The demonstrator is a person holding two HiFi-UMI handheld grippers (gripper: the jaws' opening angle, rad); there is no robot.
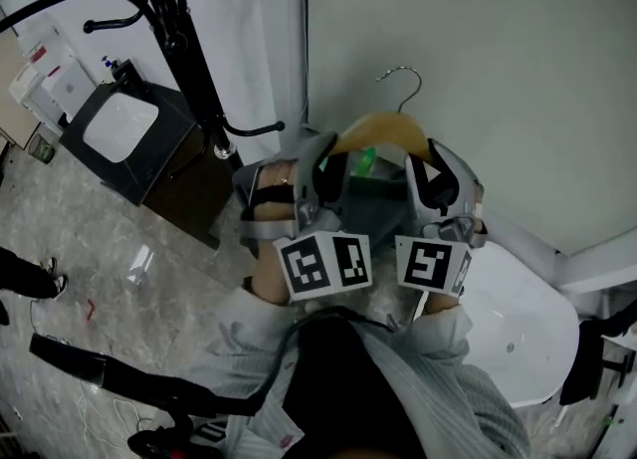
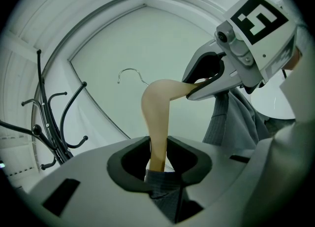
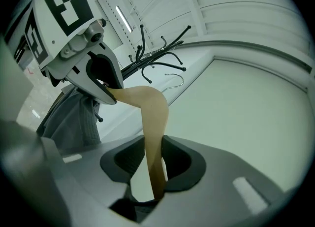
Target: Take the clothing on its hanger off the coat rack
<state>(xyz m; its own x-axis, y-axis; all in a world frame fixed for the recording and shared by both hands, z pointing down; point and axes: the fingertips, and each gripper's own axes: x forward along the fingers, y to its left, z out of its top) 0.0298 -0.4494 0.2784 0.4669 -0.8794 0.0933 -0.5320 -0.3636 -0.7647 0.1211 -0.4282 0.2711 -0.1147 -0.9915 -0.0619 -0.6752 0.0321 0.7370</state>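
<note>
Clear of the coat rack (image 1: 189,59), your left gripper (image 1: 331,156) and right gripper (image 1: 431,164) clamp the hanger (image 1: 383,128); hook's (image 1: 402,80) free, so carry it away level.

A tan curved wooden hanger (image 1: 388,128); dark grey, finely checked fabric garment (image 2: 236,117); black metal coat rack (image 1: 196,79); pale green wall (image 1: 478,49).

Bright, even indoor light, fisheye edges

We see soft light with only faint shadows. Both gripper views bulge and fall to black corners, their nearest foreground blurred. Ceiling strips (image 3: 122,18) burn white, and the glossy floor (image 1: 90,238) carries a pale sheen.
</note>
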